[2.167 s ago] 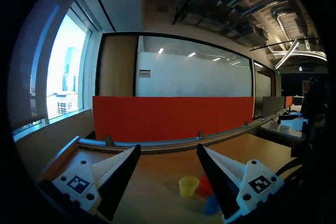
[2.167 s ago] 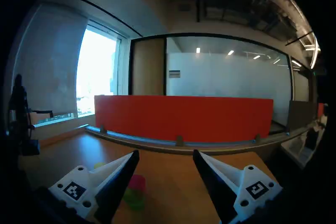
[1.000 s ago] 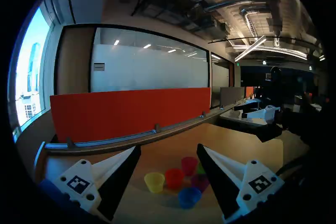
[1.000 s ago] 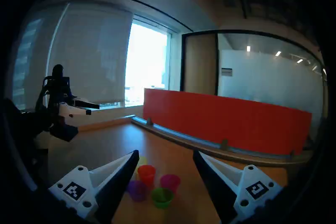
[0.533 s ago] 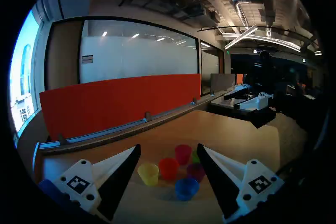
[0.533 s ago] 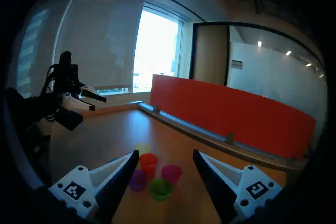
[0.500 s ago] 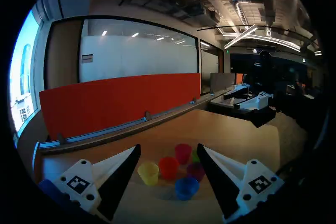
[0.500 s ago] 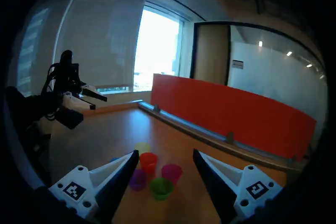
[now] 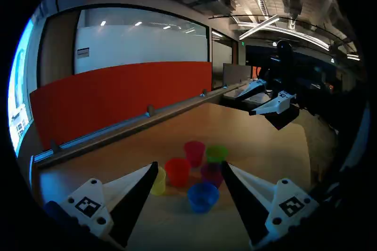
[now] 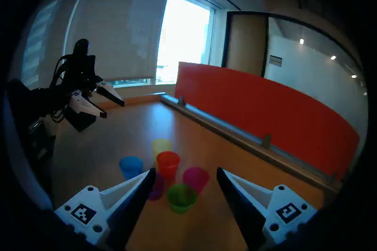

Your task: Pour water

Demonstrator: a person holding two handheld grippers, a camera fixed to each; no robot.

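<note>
Several small plastic cups stand in a cluster on the wooden desk [image 9: 264,142]: yellow cup [image 9: 159,181], red cup [image 9: 177,171], magenta cup [image 9: 194,152], green cup [image 9: 216,153], purple cup [image 9: 211,174] and blue cup [image 9: 202,197]. My left gripper [image 9: 188,164] hovers open just short of them, holding nothing. From the other side, the blue cup [image 10: 130,166], yellow cup [image 10: 161,147], red cup [image 10: 168,164], magenta cup [image 10: 195,178] and green cup [image 10: 181,198] sit before my open, empty right gripper [image 10: 184,171]. Each gripper shows far off in the other's view, open: the right gripper [image 9: 238,104], the left gripper [image 10: 114,110].
A red partition [image 9: 118,91] with a metal rail [image 9: 141,124] runs along the desk's far edge. A bright window [image 10: 184,44] and a blind lie behind the left hand. Bare desk [image 10: 118,128] surrounds the cups. Dark office furniture stands at the right in the left gripper view.
Both grippers have swung toward each other and tilted down. The cups have come fully between the fingers and closer. Each gripper now sees the other nearer. Jaws stay open.
</note>
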